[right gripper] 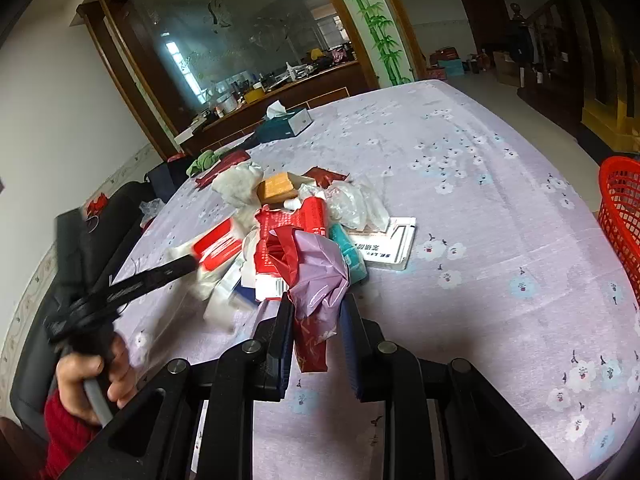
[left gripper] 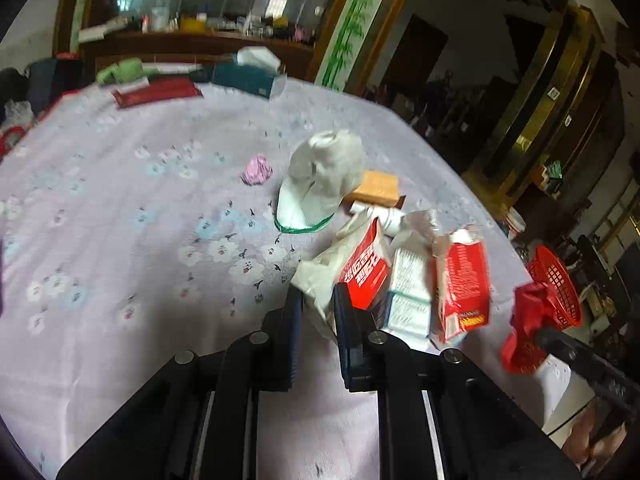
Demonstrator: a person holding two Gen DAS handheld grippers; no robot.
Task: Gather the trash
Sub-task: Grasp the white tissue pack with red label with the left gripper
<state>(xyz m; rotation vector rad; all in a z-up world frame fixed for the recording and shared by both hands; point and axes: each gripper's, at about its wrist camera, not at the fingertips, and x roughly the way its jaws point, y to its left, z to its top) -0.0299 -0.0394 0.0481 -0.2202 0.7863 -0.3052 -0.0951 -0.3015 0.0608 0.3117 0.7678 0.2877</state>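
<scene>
- Left gripper: fingers clamped on a white bag at the near edge of the trash pile.
- Right gripper: pinching crumpled lilac-and-red plastic, lifted before the pile.
- Pile: mid-table, on floral cloth.
- Red basket: at table's right edge, apart from pile.

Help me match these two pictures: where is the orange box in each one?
Left wrist view: the orange box sits right of centre, behind the grey-white cloth.
Right wrist view: the orange box is centre-left, at the pile's far end.
Shared landmark: the teal tissue box at the far table edge.
</scene>
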